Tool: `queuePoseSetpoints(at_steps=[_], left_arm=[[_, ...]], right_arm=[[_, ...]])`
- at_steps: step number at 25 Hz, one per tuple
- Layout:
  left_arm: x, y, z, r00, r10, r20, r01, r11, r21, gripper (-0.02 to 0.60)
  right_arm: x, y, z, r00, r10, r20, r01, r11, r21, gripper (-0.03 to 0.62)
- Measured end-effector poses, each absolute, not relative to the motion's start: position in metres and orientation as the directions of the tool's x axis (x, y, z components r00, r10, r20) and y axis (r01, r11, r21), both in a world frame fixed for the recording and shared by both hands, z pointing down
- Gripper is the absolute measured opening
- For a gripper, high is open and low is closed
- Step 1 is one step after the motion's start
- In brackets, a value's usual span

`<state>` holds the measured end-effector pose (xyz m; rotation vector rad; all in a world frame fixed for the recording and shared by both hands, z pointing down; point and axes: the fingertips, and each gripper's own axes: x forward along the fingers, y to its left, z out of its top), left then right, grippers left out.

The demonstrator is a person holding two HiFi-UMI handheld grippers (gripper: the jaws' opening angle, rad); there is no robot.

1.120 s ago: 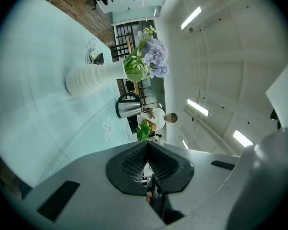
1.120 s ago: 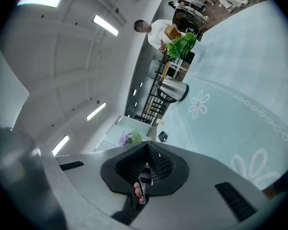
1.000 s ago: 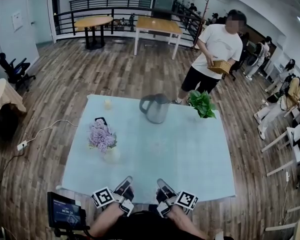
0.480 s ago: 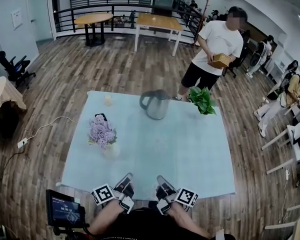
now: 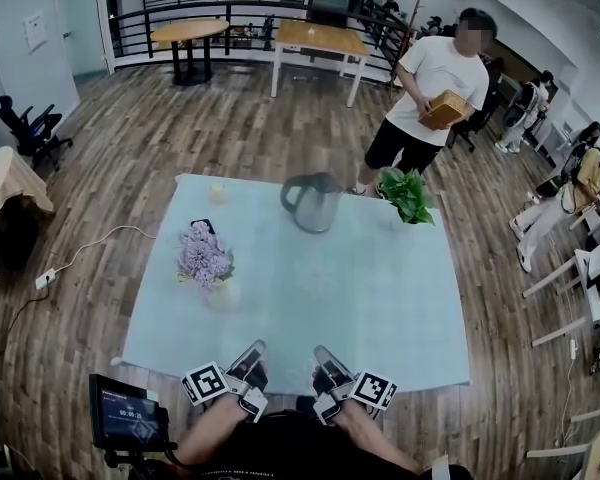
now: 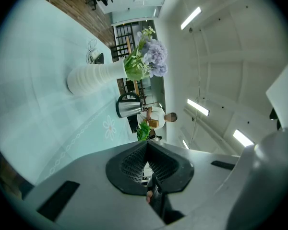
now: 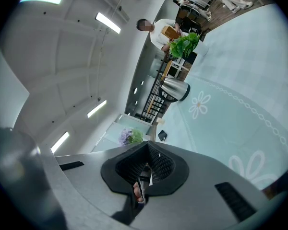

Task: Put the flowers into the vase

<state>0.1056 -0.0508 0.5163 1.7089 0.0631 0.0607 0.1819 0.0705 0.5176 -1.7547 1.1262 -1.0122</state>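
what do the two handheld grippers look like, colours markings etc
The left gripper and right gripper match: smooth pale grey plastic bodies with dark rectangular slots, and black pads with a fine grid texture. Each carries a white cube printed with black square markers. No cables show on them. No sleeves cover the forearms; dark clothing shows below.

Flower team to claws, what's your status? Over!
Left claw and right claw shut, empty, at near table edge. Purple flowers already in white vase. Kettle far back, not blocking.
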Motion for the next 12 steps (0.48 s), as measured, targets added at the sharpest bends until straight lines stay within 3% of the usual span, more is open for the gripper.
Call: queuePoseSetpoints(at_steps=[12], left_arm=[[0.1056,-0.0518,0.5187,0.997,0.077,0.018,-0.008,-0.136,0.991,0.008]], right_arm=[[0.1838,0.0677,0.5143,0.278,-0.943,0.182,-0.318,-0.269,-0.909,0.017]])
